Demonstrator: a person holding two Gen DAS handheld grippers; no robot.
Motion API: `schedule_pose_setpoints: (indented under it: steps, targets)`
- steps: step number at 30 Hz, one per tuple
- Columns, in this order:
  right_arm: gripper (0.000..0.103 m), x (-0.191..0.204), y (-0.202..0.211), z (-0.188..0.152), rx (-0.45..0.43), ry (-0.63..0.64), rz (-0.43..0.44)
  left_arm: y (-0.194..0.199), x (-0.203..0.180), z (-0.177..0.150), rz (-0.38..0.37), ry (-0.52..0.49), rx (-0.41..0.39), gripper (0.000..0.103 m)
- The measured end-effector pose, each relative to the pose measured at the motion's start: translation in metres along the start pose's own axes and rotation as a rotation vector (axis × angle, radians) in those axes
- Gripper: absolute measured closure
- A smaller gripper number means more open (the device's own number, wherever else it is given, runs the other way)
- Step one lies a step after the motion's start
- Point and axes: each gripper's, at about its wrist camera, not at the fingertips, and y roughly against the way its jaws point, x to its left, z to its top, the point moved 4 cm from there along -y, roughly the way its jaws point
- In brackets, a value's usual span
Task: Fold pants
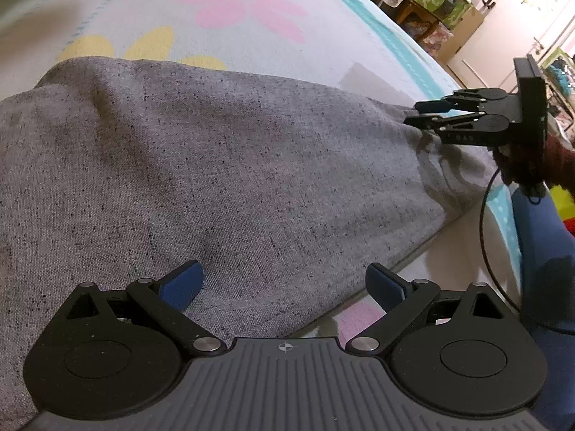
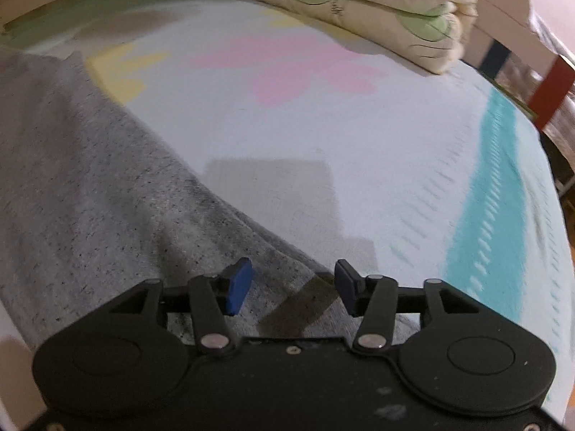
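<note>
While grey pants (image 1: 222,165) are lying spread across the flowered bedspread (image 1: 230,36), L gripper (image 1: 284,283) is hovering w/ jaws released over the near hem; R gripper (image 2: 293,287) is standing unclenched, fabric edge between pads, ungripped.

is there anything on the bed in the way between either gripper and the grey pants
Nothing visible. The left gripper is open directly over the grey pants. The right gripper is open with the pants' edge between its pads. The folded quilt lies far off on the bedsheet.
</note>
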Motion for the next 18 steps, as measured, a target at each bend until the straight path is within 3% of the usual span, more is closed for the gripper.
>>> schedule_pose_setpoints:
  steps: [1,3,8,14,16,17,18]
  targets:
    - [0.068,0.0,-0.003,0.001,0.006,0.009,0.027,0.0,0.0,0.0,0.0,-0.001,0.001,0.005]
    - [0.098,0.006,-0.002,0.004,0.015,0.038,0.042,-0.001,0.0,0.0,-0.002,0.0,0.0,0.005]
    - [0.101,0.008,-0.002,0.009,0.011,0.063,-0.019,-0.001,-0.001,-0.002,-0.002,-0.007,-0.005,0.005]
    - [0.101,0.009,-0.015,0.01,-0.001,-0.017,-0.083,0.001,-0.007,-0.005,0.012,-0.027,-0.003,0.005]
    - [0.095,0.008,-0.01,0.01,-0.017,-0.056,-0.106,0.003,-0.008,-0.008,0.014,-0.025,-0.001,0.005]
    - [0.081,0.005,-0.007,0.01,-0.025,-0.077,-0.121,0.005,-0.009,-0.01,0.016,-0.022,0.0,0.005]
    - [0.078,0.004,-0.002,0.011,-0.034,-0.099,-0.136,0.006,-0.009,-0.012,0.017,-0.018,-0.001,0.005]
